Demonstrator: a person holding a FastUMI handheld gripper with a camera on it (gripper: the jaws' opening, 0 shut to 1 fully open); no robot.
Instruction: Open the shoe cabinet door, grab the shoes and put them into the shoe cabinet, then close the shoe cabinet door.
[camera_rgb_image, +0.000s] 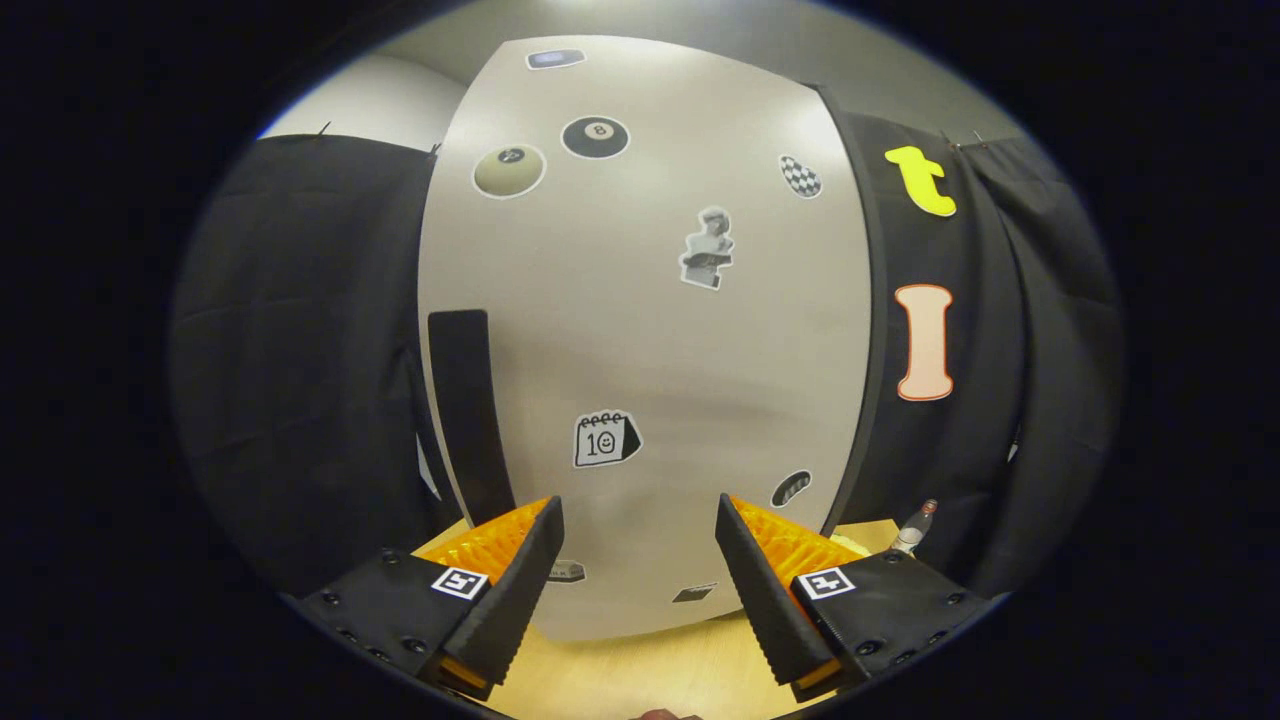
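I have the shoe cabinet (650, 330) straight ahead of me, standing on the wooden floor (640, 670) just beyond the fingers, and its pale door (700, 400) looks closed from here, though I cannot make out a seam or hinge. A dark vertical handle strip (468, 410) runs down the left side of the door; its lower end disappears behind my left finger. Stickers are scattered over the door: two billiard balls (555, 155) near the top, a small bust (708, 250) right of centre, a calendar page (603, 438) lower down, and a few lower ones partly hidden by the fingers and too small to read. The gripper (640, 585) is released, its fingers spread wide with nothing between them, and I see the door's lower part through the gap. Far right, past the cabinet's dark edge, a small bottle (915, 528) stands on the floor against the black cloth wall (300, 350); its lower half is cut off by the right finger.
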